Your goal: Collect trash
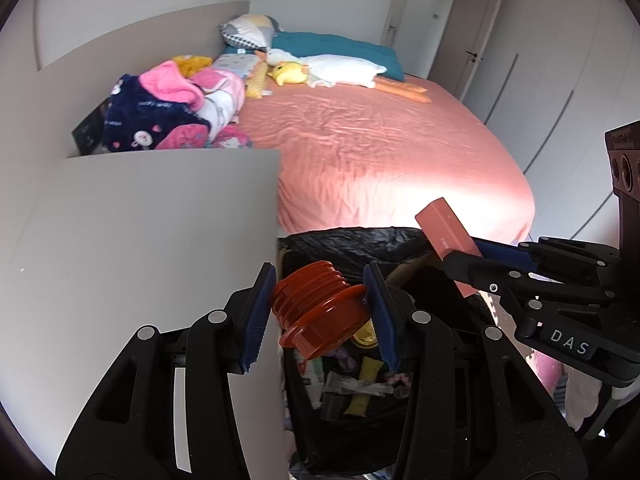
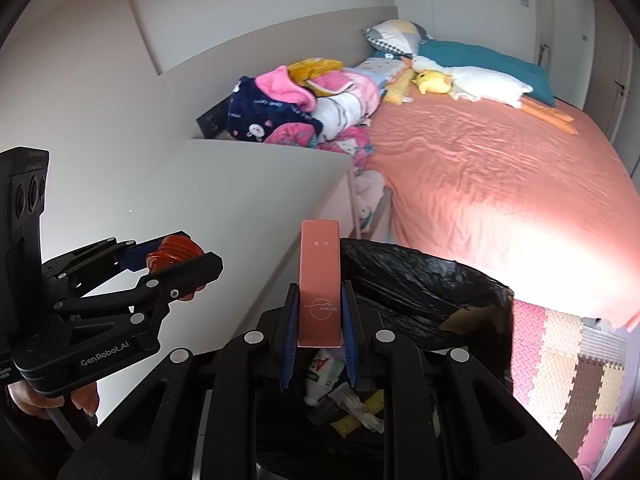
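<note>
Left wrist view: left gripper [image 1: 320, 304] clamped on ribbed orange plastic cup [image 1: 316, 312]; right gripper [image 2: 318, 328] clamped on slim pink cardboard box [image 2: 320, 280]; both poised over black-lined bin [image 2: 420, 280], evidently for dropping.

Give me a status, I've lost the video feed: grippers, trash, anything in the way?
Left gripper shut on red ribbed cup. Right gripper shut on pink box. Both over black-lined bin, trash already inside. Nothing blocks the drop.

The left gripper [image 1: 320, 308] and orange collapsible cup [image 1: 316, 312] hide much of the bin's litter [image 1: 360, 392], whose small labels stay unreadable.
</note>
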Motion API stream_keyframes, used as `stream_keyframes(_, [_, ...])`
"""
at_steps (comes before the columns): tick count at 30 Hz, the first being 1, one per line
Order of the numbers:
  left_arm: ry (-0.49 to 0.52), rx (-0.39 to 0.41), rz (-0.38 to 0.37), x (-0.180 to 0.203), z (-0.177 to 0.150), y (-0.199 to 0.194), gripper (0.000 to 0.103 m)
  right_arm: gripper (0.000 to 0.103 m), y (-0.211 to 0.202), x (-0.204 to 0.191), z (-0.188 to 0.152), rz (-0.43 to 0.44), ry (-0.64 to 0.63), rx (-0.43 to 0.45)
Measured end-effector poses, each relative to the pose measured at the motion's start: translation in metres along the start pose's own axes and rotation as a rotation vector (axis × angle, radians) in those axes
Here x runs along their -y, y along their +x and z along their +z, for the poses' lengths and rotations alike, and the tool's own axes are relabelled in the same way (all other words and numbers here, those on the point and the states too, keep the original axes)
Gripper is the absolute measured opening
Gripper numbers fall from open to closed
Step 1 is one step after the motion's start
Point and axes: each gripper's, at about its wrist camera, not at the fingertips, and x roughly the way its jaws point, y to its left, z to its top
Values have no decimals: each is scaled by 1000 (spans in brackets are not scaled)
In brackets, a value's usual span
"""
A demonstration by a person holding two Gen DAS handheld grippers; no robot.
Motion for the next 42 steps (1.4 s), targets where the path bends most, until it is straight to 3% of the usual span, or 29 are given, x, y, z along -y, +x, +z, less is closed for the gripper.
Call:
stream_keyframes(17, [130, -22, -105, 57, 9, 15, 45, 21, -39, 51, -15, -68, 97, 62])
stream_keyframes(19, [124, -35, -114, 58, 10, 15, 73, 22, -48, 57, -14, -63, 115, 79])
stream_keyframes(20, [113, -30, -98, 58, 10, 13, 98, 37, -53, 60, -13, -67, 124, 87])
stream_keyframes(21, [106, -16, -78, 58, 11, 10, 96, 60, -56, 62, -13, -70, 128, 96])
stream_keyframes(23, [97, -4, -68, 57, 13, 8, 96, 71, -66, 64, -13, -97, 132, 139])
stream_keyframes(29, [46, -16, -39, 48, 17, 7, 96, 72, -73, 66, -13, -107, 134, 154])
stream_keyframes(42, [68, -14, -44, 47, 13, 6, 96, 72, -70, 64, -12, -94, 128, 143])
